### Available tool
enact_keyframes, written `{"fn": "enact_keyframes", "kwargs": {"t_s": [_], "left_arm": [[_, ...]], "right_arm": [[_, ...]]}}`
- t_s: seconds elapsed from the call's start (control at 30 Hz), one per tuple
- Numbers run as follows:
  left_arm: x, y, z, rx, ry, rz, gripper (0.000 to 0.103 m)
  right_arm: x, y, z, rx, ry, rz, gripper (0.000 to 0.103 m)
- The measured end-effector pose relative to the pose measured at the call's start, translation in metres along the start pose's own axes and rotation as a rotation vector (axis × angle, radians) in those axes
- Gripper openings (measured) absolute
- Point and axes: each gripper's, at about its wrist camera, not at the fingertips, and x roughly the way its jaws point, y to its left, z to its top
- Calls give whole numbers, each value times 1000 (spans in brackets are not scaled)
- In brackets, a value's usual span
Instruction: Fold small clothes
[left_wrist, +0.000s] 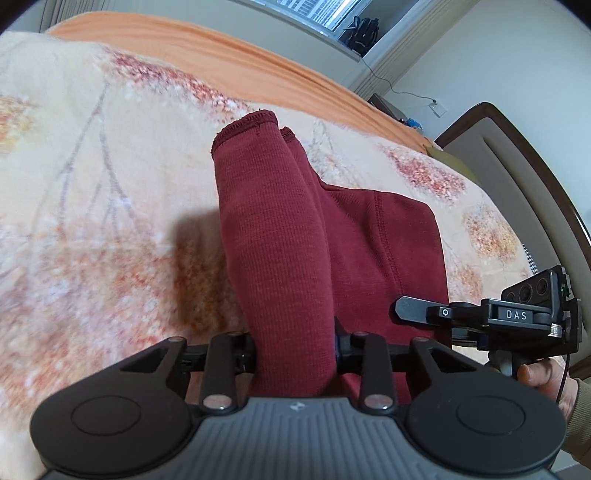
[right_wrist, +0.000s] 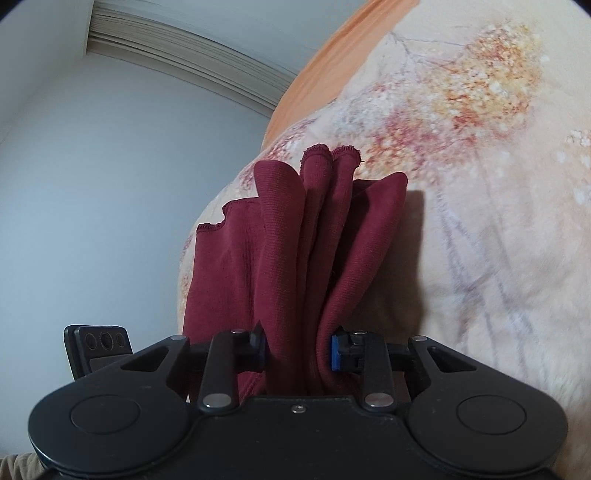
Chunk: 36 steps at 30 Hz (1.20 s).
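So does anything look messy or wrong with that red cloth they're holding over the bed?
Nothing looks damaged or spilled. The dark red garment is bunched into uneven pleats in the right gripper, its hemmed edges not lined up. The left gripper also clamps it above the floral blanket.

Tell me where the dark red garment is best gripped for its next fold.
Probably where both claws already hold it: the left claw and right claw each pinch the dark red garment at its bunched near edge, coming from the person's side, cuffs trailing over the blanket.
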Motion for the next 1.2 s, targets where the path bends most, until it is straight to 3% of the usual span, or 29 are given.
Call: {"fn": "enact_keyframes", "kwargs": {"t_s": [0.2,0.53,0.7,0.83,1.03,1.2], "left_arm": [[-57,-2,-36,-11,-5,3,34],[-127,-6,-119,-46,47,15,34],[-120,16,-156,-94,66,-5,34],[-96,38,-183,-124,106,28,36],[-96,58,-187,-188,113,-22,45],[-111,61,-184,-188,122,-13,49]], "right_arm": [[-14,34,-41,-1,21,22,31],[-35,69,-143,52,83,22,31],[-29,61,-178,70,93,-21,31],[-10,31,-205,110,110,-92,31],[-11,13,-217,187,89,-89,39],[-28,11,-219,191,74,-131,47]]}}
